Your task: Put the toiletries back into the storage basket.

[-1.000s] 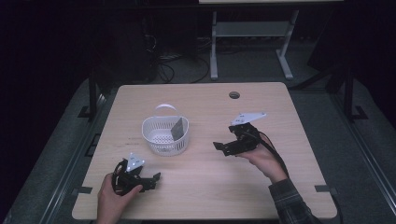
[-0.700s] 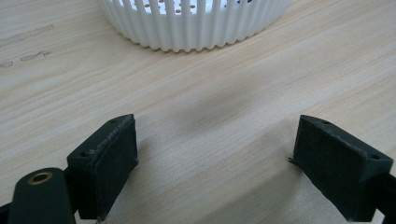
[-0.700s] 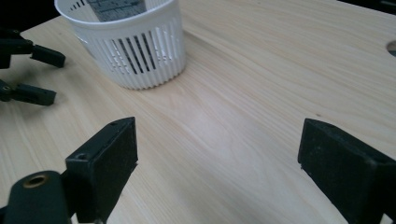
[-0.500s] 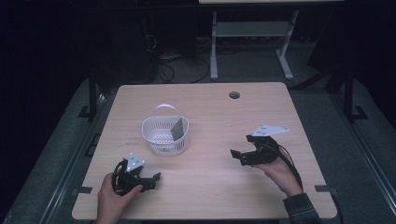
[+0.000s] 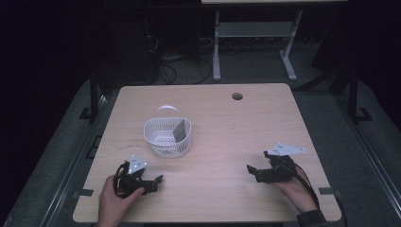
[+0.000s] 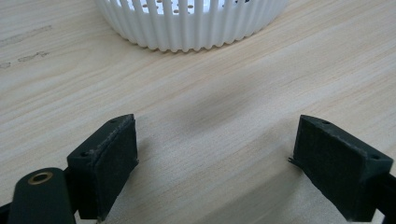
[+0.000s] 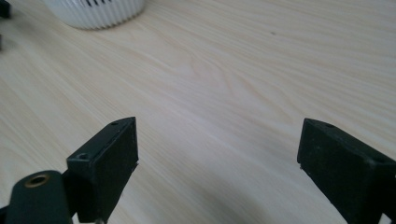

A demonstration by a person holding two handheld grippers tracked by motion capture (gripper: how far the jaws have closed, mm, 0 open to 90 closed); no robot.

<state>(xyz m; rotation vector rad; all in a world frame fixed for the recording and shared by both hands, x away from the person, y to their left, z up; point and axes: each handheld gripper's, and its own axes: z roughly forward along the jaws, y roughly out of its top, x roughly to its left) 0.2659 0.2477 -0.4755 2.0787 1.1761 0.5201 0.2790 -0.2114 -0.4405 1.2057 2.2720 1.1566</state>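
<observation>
A white slatted basket (image 5: 168, 137) with a thin handle stands left of the table's middle, and a dark flat card (image 5: 180, 130) leans inside it. At the front left, a hand holds my left gripper (image 5: 156, 183) low over the wood, open and pointing right. In the left gripper view the left gripper (image 6: 215, 158) has bare wood between its jaws and the basket (image 6: 187, 23) just ahead. My right gripper (image 5: 253, 173) sits at the front right, open and pointing left. In the right gripper view the right gripper (image 7: 217, 158) is also empty, with the basket (image 7: 93, 11) far off at the top left.
The light wooden table (image 5: 265, 127) has a round cable hole (image 5: 237, 96) near its far edge. A white stand's legs (image 5: 216, 52) rise behind the table on the dark floor. Bare wood lies between the two grippers.
My right gripper has drawn back from beside the basket to the front right of the table and come down low. The left gripper has stayed put.
</observation>
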